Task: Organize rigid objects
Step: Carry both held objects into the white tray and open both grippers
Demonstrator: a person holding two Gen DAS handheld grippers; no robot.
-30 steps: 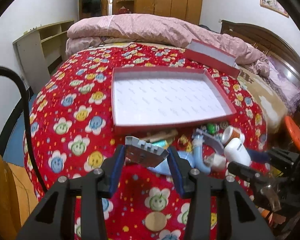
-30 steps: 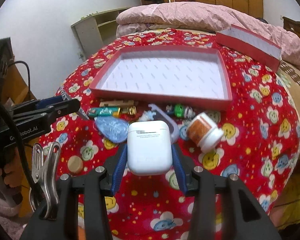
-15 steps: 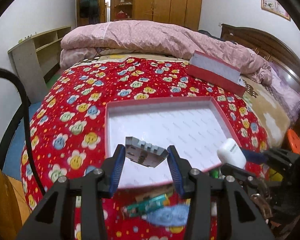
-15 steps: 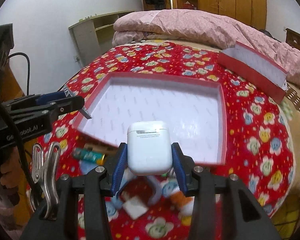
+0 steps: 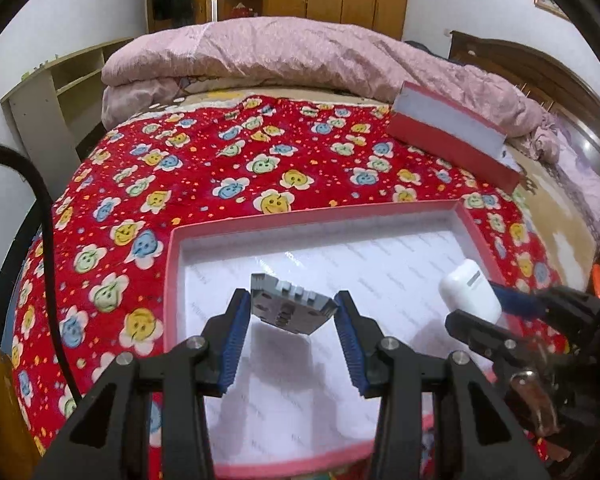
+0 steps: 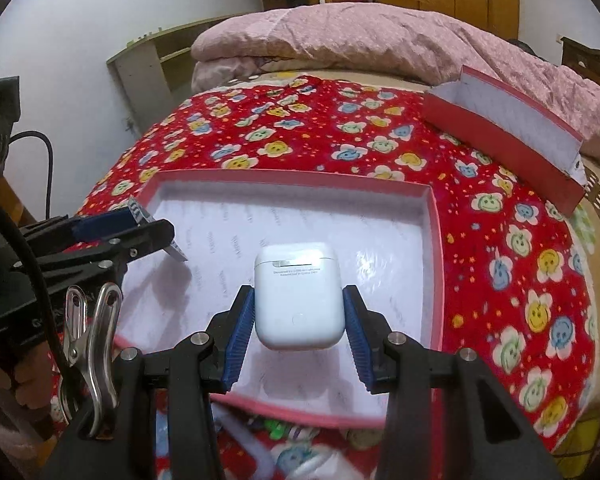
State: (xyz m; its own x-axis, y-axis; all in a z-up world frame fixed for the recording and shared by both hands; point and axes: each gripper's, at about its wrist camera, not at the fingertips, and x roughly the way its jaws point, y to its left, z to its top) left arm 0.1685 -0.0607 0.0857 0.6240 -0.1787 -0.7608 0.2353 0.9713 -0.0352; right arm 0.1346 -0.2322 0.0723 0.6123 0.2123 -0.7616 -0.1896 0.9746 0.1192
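My left gripper (image 5: 291, 312) is shut on a small grey toothed block (image 5: 290, 306) and holds it above the left part of the red box tray (image 5: 172, 264) with its white lining. My right gripper (image 6: 299, 312) is shut on a white earbuds case (image 6: 298, 296) and holds it above the tray's right part (image 6: 436, 240). The case also shows in the left wrist view (image 5: 470, 294), and the left gripper with the block shows at the left of the right wrist view (image 6: 156, 228). Both objects hang above the tray floor.
The tray lies on a red flowered blanket (image 5: 220, 160). The red box lid (image 5: 448, 136) lies at the back right, by a pink duvet (image 5: 300, 56). Several small loose items (image 6: 292, 448) lie below the tray's near edge. A shelf (image 5: 44, 92) stands left.
Both grippers have moved forward from over the pile of loose items to above the tray, each still holding its object.
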